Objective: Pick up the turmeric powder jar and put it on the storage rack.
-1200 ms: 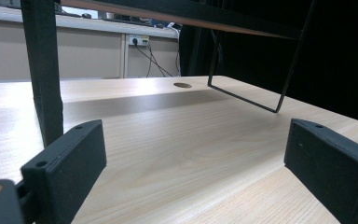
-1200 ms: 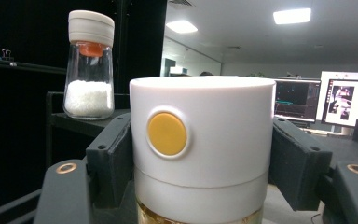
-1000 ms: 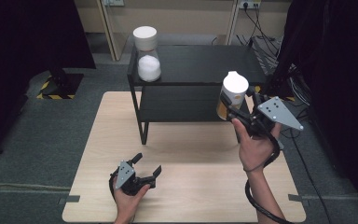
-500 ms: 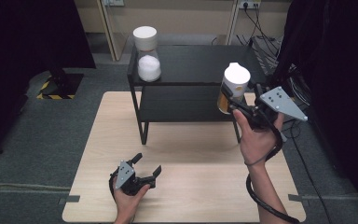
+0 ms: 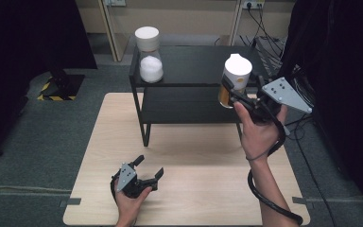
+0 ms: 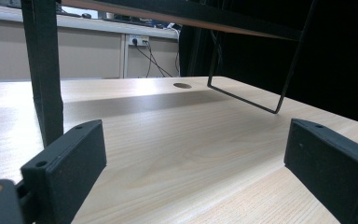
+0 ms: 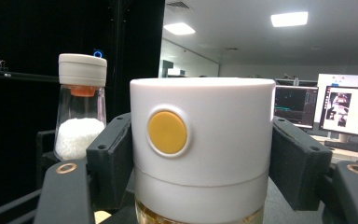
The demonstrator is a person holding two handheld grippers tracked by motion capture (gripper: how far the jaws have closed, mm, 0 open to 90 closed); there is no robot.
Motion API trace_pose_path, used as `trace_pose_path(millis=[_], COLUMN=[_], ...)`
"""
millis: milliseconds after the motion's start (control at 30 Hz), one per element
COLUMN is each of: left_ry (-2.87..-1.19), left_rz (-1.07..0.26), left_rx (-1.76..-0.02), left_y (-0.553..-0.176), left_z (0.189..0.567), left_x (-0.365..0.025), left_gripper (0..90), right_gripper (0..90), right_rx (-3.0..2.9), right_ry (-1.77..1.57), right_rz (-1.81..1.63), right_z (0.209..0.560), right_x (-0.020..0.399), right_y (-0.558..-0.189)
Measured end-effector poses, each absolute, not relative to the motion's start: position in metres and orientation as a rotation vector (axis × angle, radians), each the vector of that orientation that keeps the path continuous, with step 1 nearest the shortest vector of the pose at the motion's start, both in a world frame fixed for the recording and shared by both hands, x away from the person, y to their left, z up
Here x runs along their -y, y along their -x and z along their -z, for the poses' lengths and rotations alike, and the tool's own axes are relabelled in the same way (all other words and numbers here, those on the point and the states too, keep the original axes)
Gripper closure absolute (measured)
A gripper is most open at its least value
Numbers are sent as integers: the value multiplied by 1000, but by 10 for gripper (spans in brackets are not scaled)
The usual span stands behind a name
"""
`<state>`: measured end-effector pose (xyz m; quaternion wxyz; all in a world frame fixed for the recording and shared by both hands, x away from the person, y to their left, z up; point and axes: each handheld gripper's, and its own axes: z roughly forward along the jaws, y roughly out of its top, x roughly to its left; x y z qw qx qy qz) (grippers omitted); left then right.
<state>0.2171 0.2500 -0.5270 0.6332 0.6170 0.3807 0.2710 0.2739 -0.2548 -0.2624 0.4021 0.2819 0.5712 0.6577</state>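
White-capped jar with amber liquid [image 5: 235, 80] is pinched upright by the right gripper [image 5: 238, 94] – held above the black metal shelf [image 5: 189, 66], its top board at about ten o'clock. The left gripper [image 5: 146, 172] is spread wide – resting on the wooden table [image 5: 194, 189], farther away.

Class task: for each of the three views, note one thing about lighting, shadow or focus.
High view: dark surroundings, the wooden table evenly lit. Left gripper view: the black shelf casts a soft shadow band across the wood; the near jaws look slightly soft. Right gripper view: bright ceiling lights flare, while the held jar stays sharp.
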Motion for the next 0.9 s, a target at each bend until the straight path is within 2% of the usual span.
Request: trace_pose_path(millis=[900], left_ry=[-1410], left_rz=[-616], left_rx=[-869], left_y=[-217], left_z=[527], left_x=[-251], left_gripper=[45], right_gripper=[308], right_rx=[-1421], right_ry=[-747], right_rz=[-1642], right_z=[227], right_x=[243], right_y=[-303])
